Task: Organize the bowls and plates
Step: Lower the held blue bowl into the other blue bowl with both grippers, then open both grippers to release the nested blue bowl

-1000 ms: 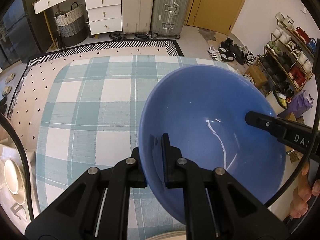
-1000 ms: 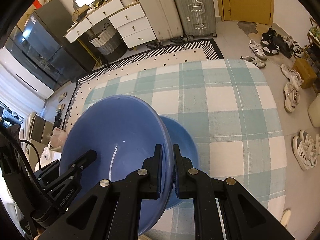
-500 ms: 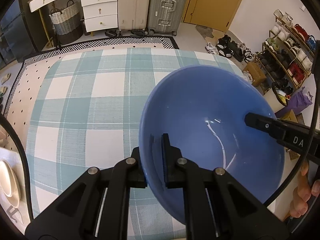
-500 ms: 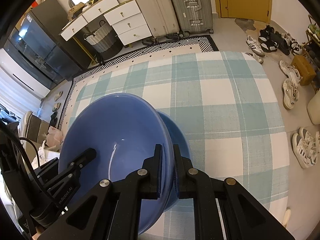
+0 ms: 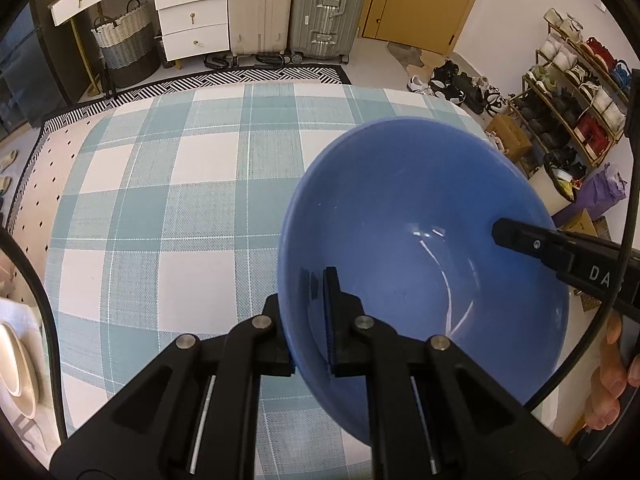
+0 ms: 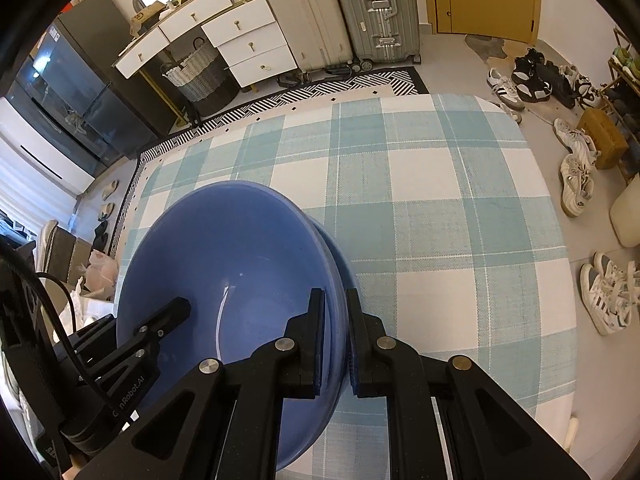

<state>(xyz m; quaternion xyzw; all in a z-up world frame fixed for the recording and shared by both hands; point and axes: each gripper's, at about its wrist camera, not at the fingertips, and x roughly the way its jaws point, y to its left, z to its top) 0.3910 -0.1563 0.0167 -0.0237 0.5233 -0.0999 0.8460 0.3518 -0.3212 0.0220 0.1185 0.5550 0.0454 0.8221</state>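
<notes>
A large blue bowl (image 5: 420,240) hangs tilted over the teal-and-white checked tablecloth (image 5: 160,200). My left gripper (image 5: 318,280) is shut on its near rim, one finger inside and one outside. In the right wrist view my right gripper (image 6: 335,296) is shut on the opposite rim of the same blue bowl (image 6: 224,264). Each gripper appears in the other's view: the right gripper (image 5: 520,240) and the left gripper (image 6: 168,312). A second blue bowl (image 6: 344,264) sits just under the held one, only a sliver showing. I cannot tell whether the two touch.
Cream plates (image 5: 16,368) lie at the far left beside the table. A person's fingers (image 5: 608,380) hold the right gripper's handle. On the floor beyond the table's right edge are shoes (image 6: 576,184) and a shoe rack (image 5: 580,92). Suitcases (image 5: 324,8) and drawers stand behind.
Both grippers have sunk toward the tablecloth with the large bowl. The second bowl beneath it is now more covered.
</notes>
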